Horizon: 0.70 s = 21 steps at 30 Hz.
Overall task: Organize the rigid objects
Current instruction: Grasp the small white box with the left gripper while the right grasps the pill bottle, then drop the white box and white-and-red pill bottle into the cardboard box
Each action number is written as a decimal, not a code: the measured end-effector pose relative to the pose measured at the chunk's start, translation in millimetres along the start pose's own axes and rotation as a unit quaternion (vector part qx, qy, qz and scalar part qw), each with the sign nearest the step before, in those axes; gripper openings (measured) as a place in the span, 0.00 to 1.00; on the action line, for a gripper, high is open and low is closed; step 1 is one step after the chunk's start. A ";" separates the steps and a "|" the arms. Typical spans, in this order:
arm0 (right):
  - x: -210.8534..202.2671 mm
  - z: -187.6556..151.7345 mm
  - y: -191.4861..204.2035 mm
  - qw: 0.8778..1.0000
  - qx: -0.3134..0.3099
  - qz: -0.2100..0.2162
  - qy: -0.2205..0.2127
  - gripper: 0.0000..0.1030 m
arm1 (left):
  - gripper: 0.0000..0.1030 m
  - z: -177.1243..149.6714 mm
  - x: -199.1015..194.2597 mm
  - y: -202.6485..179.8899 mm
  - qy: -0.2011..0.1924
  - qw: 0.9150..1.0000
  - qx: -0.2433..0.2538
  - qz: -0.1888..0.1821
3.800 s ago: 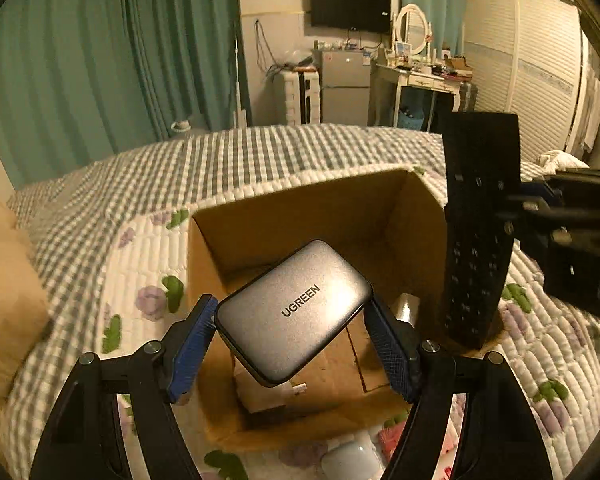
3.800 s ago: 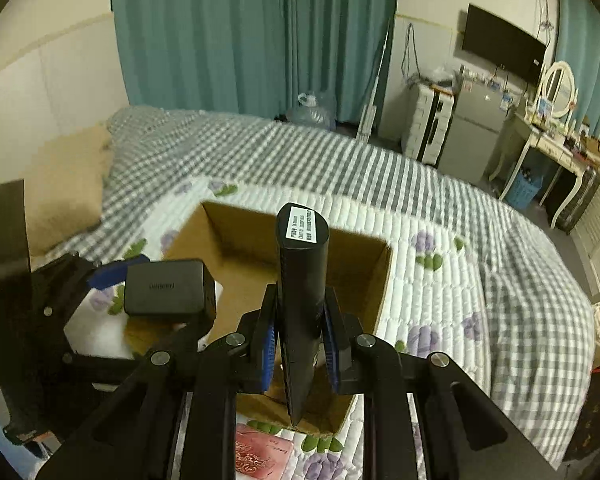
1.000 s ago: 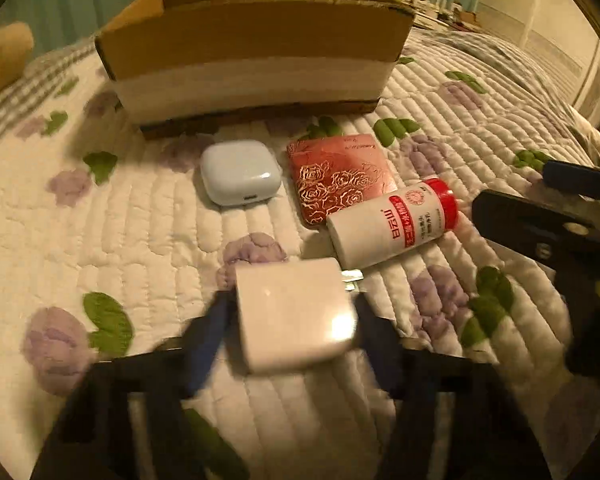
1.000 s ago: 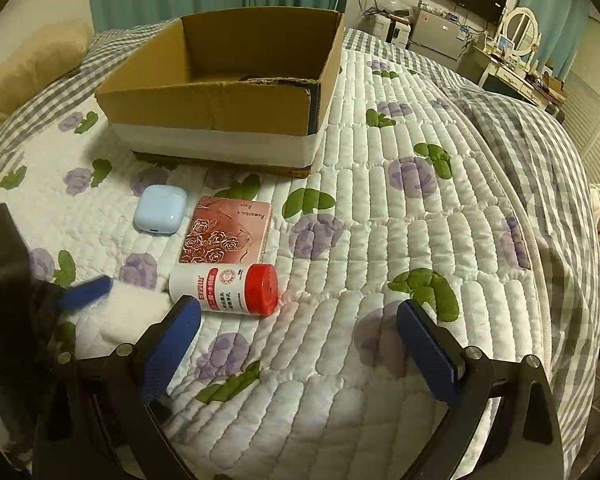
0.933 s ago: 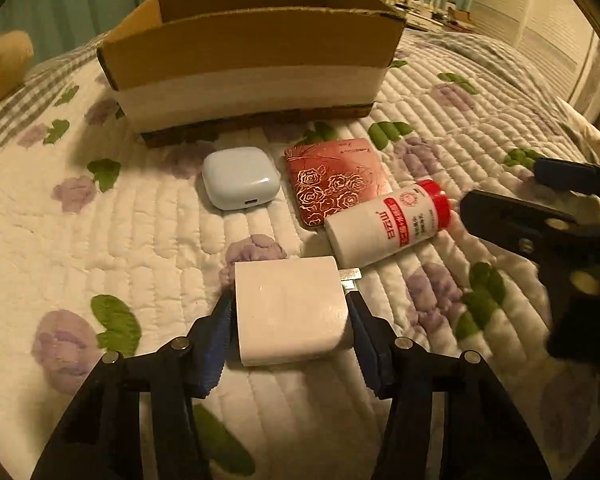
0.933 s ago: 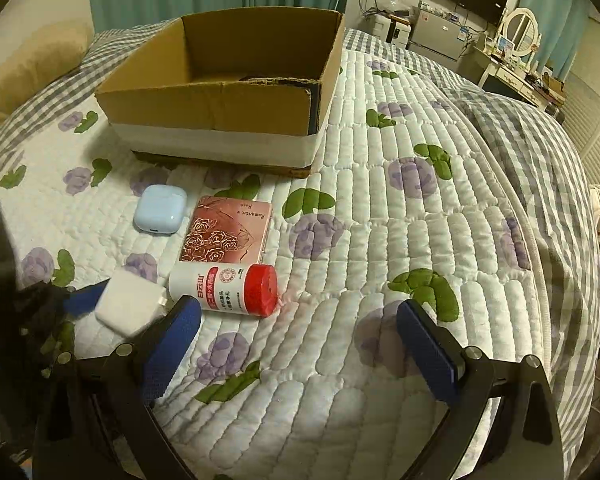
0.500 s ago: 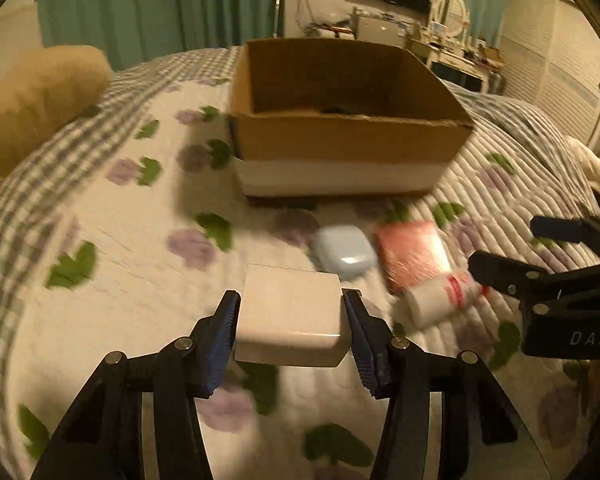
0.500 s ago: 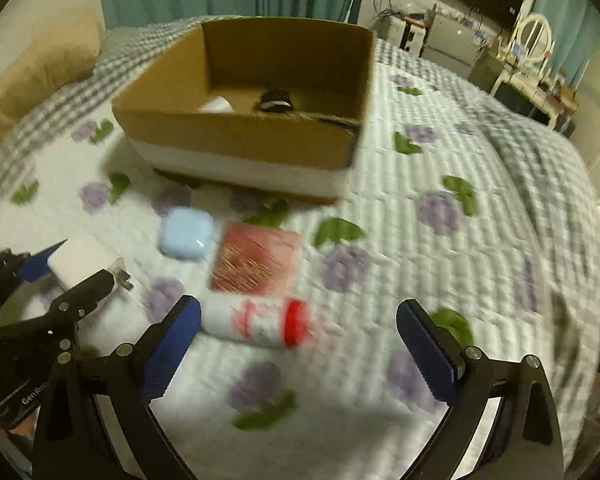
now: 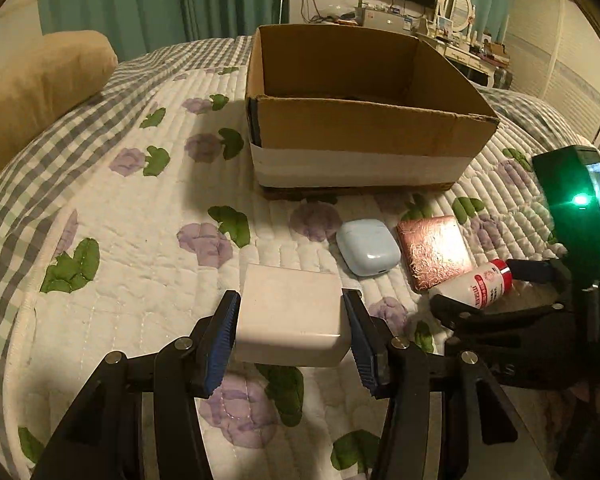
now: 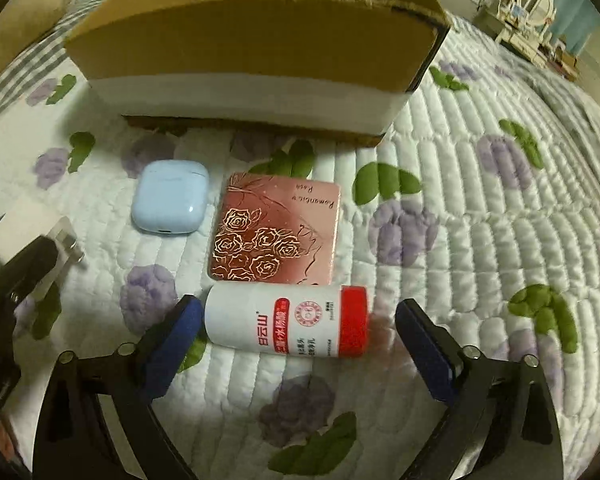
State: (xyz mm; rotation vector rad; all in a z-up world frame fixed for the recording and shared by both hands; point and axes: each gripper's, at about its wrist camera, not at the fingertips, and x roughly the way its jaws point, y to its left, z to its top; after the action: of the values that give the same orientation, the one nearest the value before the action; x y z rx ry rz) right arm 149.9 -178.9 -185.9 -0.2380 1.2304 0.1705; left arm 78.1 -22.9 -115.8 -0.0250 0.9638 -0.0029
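Left tongs: we hold the white charger tight between the two blue pads, one pad on each flat side. It is lifted off the bed.
Charger: we think it is hard, smooth and light. The flat sides are good places to squeeze. Its metal prongs stick out on one side, so we keep the pads away from them.
Right tongs: spread wide with nothing in them, low over the bed, one tip on each side of the bottle.
Bottle: white with a red cap, lying on its side on the quilt. It is round and may roll, so we would pinch it across the middle.
Blue case: on the quilt, smooth and rounded, maybe slippery.
Pink tin: flat, just beside the bottle.
Box: open, behind these things, where the charger likely goes.
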 end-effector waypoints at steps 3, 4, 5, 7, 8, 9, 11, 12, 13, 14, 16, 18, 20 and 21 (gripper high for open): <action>7.9 2.3 5.7 1.000 -0.007 0.005 0.012 0.77 | 0.52 1.5 -2.7 -0.5 -0.003 1.000 0.002 -0.006; 8.5 2.7 7.7 1.000 -0.008 0.003 0.012 0.77 | 0.52 2.5 -3.9 -0.4 -0.004 1.000 0.002 -0.007; 6.8 3.0 8.0 1.000 -0.009 0.004 0.009 0.77 | 0.52 3.7 -5.3 -0.1 -0.005 1.000 0.003 -0.007; 0.4 2.5 6.9 1.000 -0.007 0.009 -0.003 0.77 | 0.52 5.2 -9.3 0.3 -0.008 1.000 0.005 -0.007; -8.1 1.9 5.0 1.000 -0.006 0.014 -0.018 0.77 | 0.52 6.6 -11.9 0.8 -0.011 1.000 0.007 -0.006; -16.6 1.7 2.4 0.999 -0.005 0.018 -0.032 0.77 | 0.52 9.2 -15.9 1.1 -0.015 1.000 0.008 -0.006; -36.7 -1.1 -1.6 0.998 -0.001 0.026 -0.061 0.77 | 0.52 14.8 -23.8 1.6 -0.025 1.000 0.012 -0.007; -45.1 0.0 -2.8 0.997 -0.001 0.033 -0.070 0.77 | 0.52 18.9 -28.8 1.8 -0.031 0.999 0.013 -0.008; -57.9 2.8 -4.5 0.996 -0.004 0.041 -0.084 0.77 | 0.52 23.3 -33.9 1.3 -0.037 0.999 0.016 -0.008; -68.4 5.7 -5.9 0.995 -0.006 0.043 -0.095 0.77 | 0.52 30.1 -41.4 -0.3 -0.046 0.999 0.021 -0.008; -92.3 12.2 -8.7 0.992 -0.011 0.043 -0.121 0.77 | 0.52 40.9 -51.2 -2.4 -0.059 0.998 0.027 -0.011; -119.5 27.3 -12.9 0.987 -0.014 0.047 -0.152 0.77 | 0.52 57.3 -62.4 -5.8 -0.074 0.996 0.035 -0.018; -148.1 40.4 -18.6 0.981 -0.016 0.053 -0.183 0.77 | 0.52 77.9 -72.5 -10.2 -0.091 0.995 0.043 -0.024; -160.5 46.2 -20.0 0.979 -0.016 0.055 -0.195 0.77 | 0.52 86.1 -75.8 -11.6 -0.097 0.994 0.046 -0.026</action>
State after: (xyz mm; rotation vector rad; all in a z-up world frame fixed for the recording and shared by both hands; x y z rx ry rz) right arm 144.7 -185.7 -17.9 -0.1549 0.8500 0.3191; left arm 105.7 -31.8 -4.2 0.0334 0.7671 -0.0913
